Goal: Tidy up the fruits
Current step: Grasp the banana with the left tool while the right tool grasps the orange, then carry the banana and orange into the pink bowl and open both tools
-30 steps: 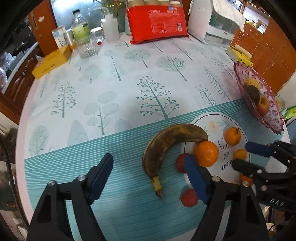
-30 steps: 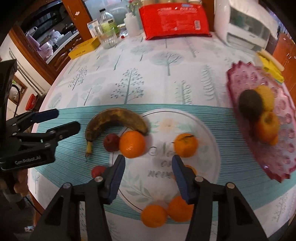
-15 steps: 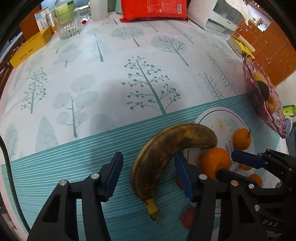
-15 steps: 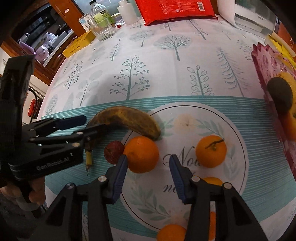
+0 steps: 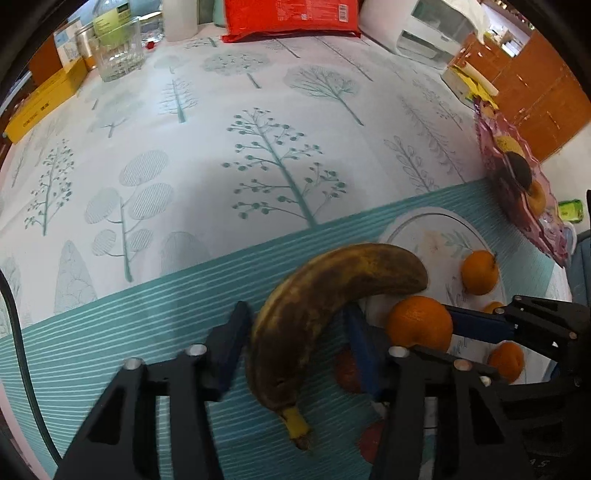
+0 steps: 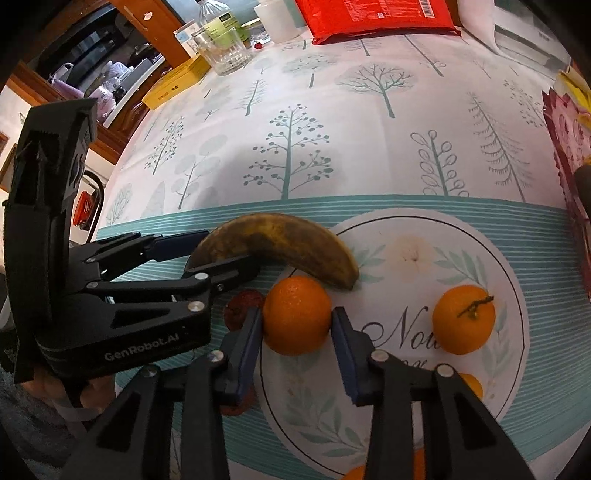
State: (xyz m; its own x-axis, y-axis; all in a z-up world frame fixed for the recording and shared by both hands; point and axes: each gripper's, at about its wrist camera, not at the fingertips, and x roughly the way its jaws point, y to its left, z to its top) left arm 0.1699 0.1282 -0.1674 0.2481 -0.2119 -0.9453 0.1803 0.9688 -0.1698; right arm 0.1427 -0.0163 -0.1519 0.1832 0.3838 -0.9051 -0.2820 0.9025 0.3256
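A brown overripe banana (image 5: pixel 325 299) lies on the teal striped cloth, its tip on the round placemat (image 6: pixel 424 258). My left gripper (image 5: pixel 295 339) is open with a finger on either side of the banana's stem half; it also shows in the right wrist view (image 6: pixel 207 251). My right gripper (image 6: pixel 297 336) is open around a large orange (image 6: pixel 297 315), the left pad touching it, the right pad just short. A second orange (image 6: pixel 463 319) sits right of it. A small dark red fruit (image 6: pixel 242 308) lies beside the large orange.
A pink fruit dish (image 5: pixel 517 184) with fruit stands at the right edge. More oranges (image 5: pixel 506 360) lie near the placemat's front. A glass (image 5: pixel 118 55), a yellow box (image 5: pixel 40 107), a red packet (image 5: pixel 291 14) and a white appliance (image 5: pixel 436 33) stand at the back.
Both grippers moved forward and lower. The left now straddles the banana and the right now straddles the large orange. Both have narrowed somewhat.
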